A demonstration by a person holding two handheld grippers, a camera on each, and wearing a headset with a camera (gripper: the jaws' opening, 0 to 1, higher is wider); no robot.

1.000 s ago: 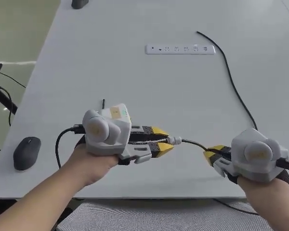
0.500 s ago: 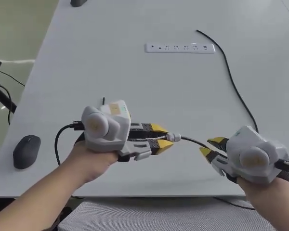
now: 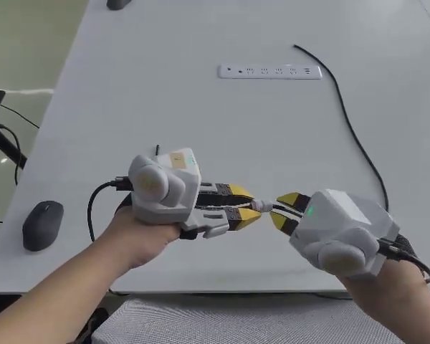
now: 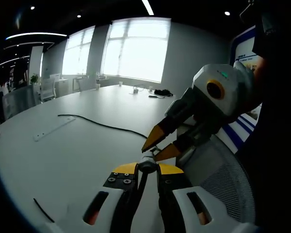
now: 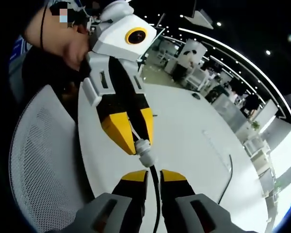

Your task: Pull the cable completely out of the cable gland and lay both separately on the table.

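The small grey-white cable gland (image 3: 261, 206) is pinched in the yellow jaws of my left gripper (image 3: 251, 206), held a little above the table's near edge. A thin black cable (image 3: 273, 208) comes out of the gland toward the right. My right gripper (image 3: 283, 209) is open, its jaws on either side of that cable just behind the gland. In the right gripper view the cable (image 5: 155, 189) runs between the jaws of my right gripper (image 5: 154, 177) up to the gland (image 5: 146, 154). In the left gripper view the gland (image 4: 146, 162) sits at the tips of my left gripper (image 4: 146, 170).
A white power strip (image 3: 269, 72) lies far back on the grey table (image 3: 165, 93), and a long black lead (image 3: 351, 129) curves down the right side. A dark mouse (image 3: 43, 226) rests at the near left edge. A grey mesh chair (image 3: 201, 322) is below the table edge.
My right gripper let go of the cable, opened, and moved left along it until its jaws sit close to the gland. The left gripper kept its hold and barely moved.
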